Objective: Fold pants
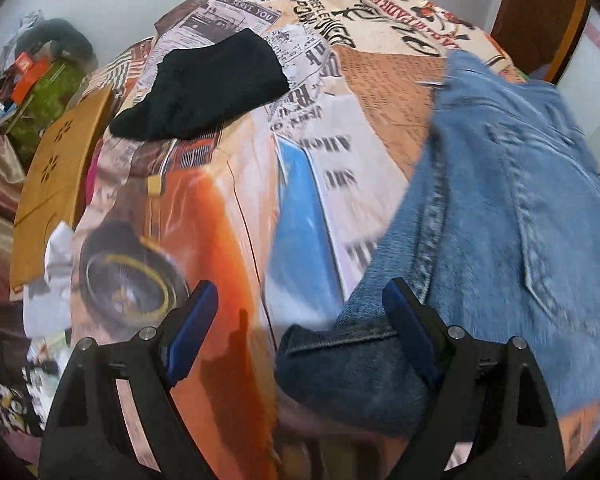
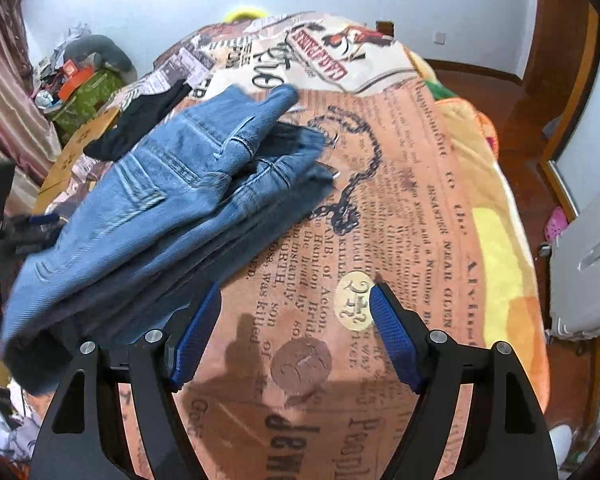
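**Jeans bundled between my two grippers**

Printed bedspread [image 2: 420, 200] covered the bed under me. From the left: black garment [image 1: 204, 88], then my left gripper [image 1: 300, 312], jaws spread, nothing clamped. The folded jeans [image 2: 160, 200] lay to its right, one finger resting at the hem, long axis running away from me. My right gripper [image 2: 296, 320] hung released, jeans to its left.

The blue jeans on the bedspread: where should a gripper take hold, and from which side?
Probably the dark hem, the end of the blue jeans nearest the left gripper. It lies as a stacked edge on the bedspread, between the open jaws. Come from above at this near end, pinching through the layers.
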Demonstrator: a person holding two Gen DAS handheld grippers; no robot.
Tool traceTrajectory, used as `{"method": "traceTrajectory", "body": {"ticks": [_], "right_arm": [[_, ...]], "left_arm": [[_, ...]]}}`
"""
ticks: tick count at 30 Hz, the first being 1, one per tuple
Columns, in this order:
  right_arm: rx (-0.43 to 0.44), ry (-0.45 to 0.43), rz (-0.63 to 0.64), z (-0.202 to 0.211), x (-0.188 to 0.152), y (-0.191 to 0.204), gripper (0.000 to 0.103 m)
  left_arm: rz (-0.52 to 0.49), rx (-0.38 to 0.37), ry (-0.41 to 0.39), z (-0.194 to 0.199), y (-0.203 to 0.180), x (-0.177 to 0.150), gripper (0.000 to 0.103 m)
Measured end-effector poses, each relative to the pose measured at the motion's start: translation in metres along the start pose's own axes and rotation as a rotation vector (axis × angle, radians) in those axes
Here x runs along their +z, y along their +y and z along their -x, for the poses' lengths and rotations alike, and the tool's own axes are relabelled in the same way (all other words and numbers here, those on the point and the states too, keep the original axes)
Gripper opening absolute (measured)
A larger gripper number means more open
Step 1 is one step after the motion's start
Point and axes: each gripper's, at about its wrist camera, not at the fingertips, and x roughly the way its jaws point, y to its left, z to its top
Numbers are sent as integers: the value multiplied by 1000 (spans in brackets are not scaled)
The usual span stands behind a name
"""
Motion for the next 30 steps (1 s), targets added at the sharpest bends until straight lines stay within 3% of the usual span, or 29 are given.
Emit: {"method": "traceTrajectory", "body": {"ticks": [6, 11, 16, 18, 19, 21, 23, 25, 28, 30], "right_arm": [[-2, -94, 36, 37, 5, 10, 75], [37, -165, 72, 58, 11, 27, 75], [110, -206, 144, 62, 14, 55, 75], [133, -200, 179, 58, 13, 68, 71], [143, -194, 193, 55, 13, 73, 65], [171, -167, 221, 45, 12, 83, 51], [197, -122, 237, 30, 10, 90, 36], [210, -66, 237, 12, 6, 94, 29], [208, -32, 230, -2, -4, 89, 28], [206, -14, 207, -6, -9, 82, 25]], "left_arm": [[-33, -33, -57, 37, -28, -30, 86], [-131, 15, -121, 65, -44, -31, 84], [-55, -123, -203, 97, -36, -5, 84], [-32, -192, -230, 105, -38, 8, 79], [-31, -230, -230, 107, -41, 15, 70], [-54, -268, -207, 104, -52, 21, 51], [-102, -272, -160, 91, -68, 24, 24], [-135, -262, -124, 77, -80, 20, 21], [-166, -232, -61, 49, -91, 5, 21], [-180, -214, -75, 40, -90, -6, 21]]}}
